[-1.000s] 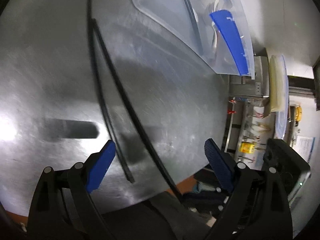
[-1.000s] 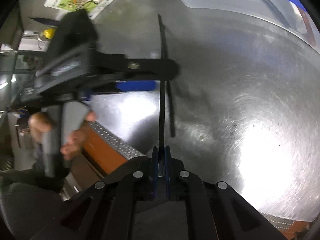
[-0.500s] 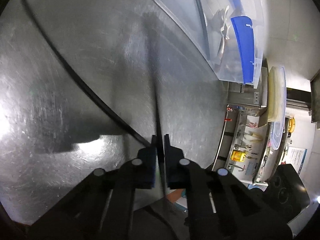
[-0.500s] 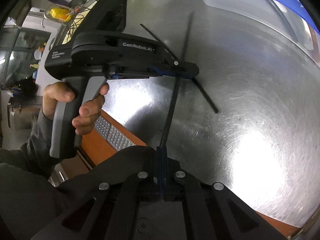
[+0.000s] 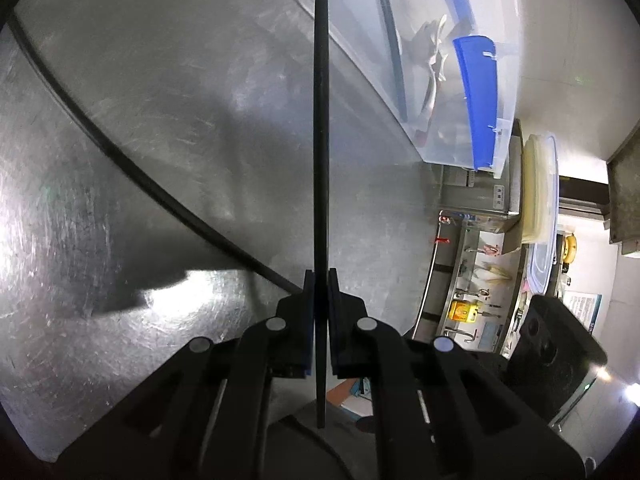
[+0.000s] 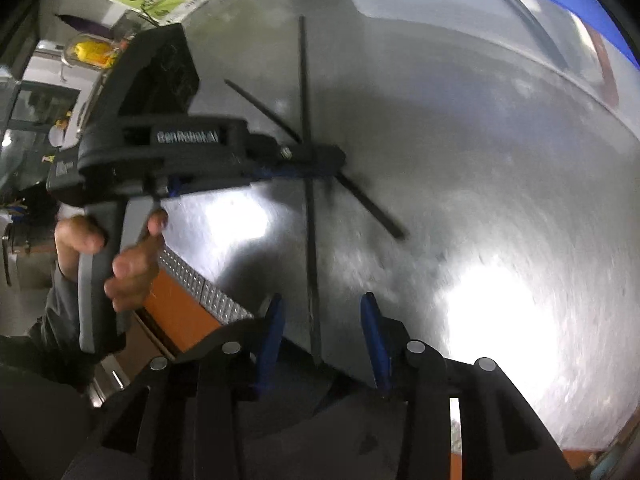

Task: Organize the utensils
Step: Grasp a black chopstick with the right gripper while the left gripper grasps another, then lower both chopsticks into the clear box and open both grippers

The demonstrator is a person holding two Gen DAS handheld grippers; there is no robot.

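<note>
Across the steel table (image 5: 140, 80), the clear bin (image 5: 508, 92) with a blue handle sat at the far side, holding a black chopstick and some pale utensils. Nearer than the bin, the left gripper (image 5: 319, 276) was clamped shut on a black chopstick (image 5: 321, 120) that pointed toward the bin. A second chopstick (image 5: 120, 160) lay on the table, left of the bin and crossing under the held one. Nearest the table's front edge, the right gripper (image 6: 322, 320) was opening, its blue pads clear of the held chopstick passing between them.
</note>
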